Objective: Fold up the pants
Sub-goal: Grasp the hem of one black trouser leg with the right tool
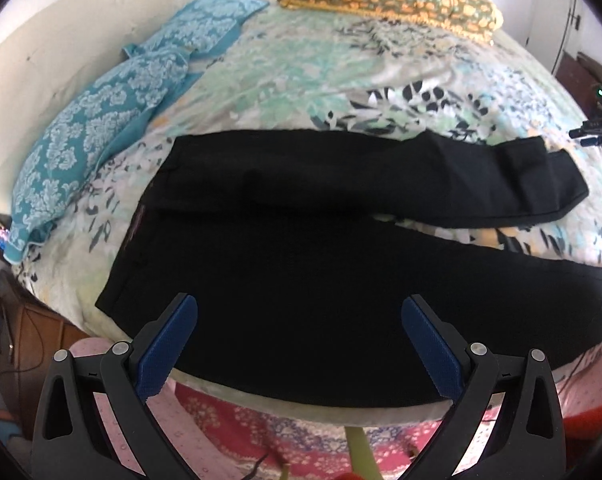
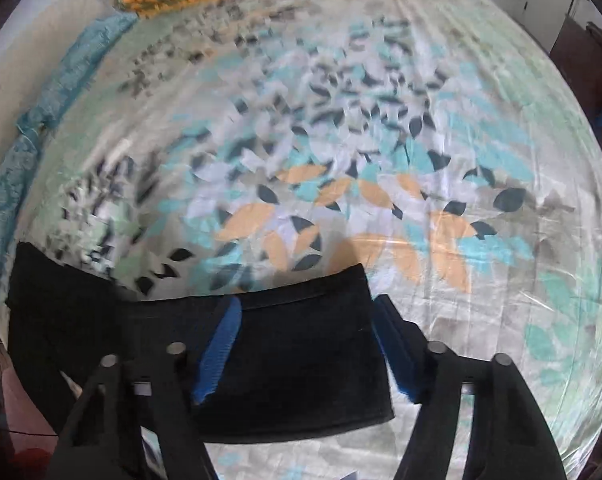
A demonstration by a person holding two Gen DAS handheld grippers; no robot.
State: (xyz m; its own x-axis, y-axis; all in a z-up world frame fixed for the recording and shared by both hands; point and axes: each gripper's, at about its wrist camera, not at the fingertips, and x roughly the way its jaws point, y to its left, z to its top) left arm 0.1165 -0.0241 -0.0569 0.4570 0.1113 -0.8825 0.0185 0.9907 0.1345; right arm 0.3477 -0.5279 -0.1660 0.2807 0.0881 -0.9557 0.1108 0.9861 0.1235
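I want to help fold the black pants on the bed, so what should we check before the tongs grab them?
1. Pants spread flat on the bed sheet: ok, though the far leg's end looks folded back on itself.
2. Left tongs open: ok, jaws wide apart above the waist part, holding nothing.
3. Right tongs open: ok, jaws apart on either side of a leg cuff.
4. Right tongs actually touching the cloth: cannot tell, the view is blurred.
5. Blue pillows away from the pants: ok, they lie beside the waist, apart.
6. Legs lined up together: not ok, a gap of sheet shows between them.
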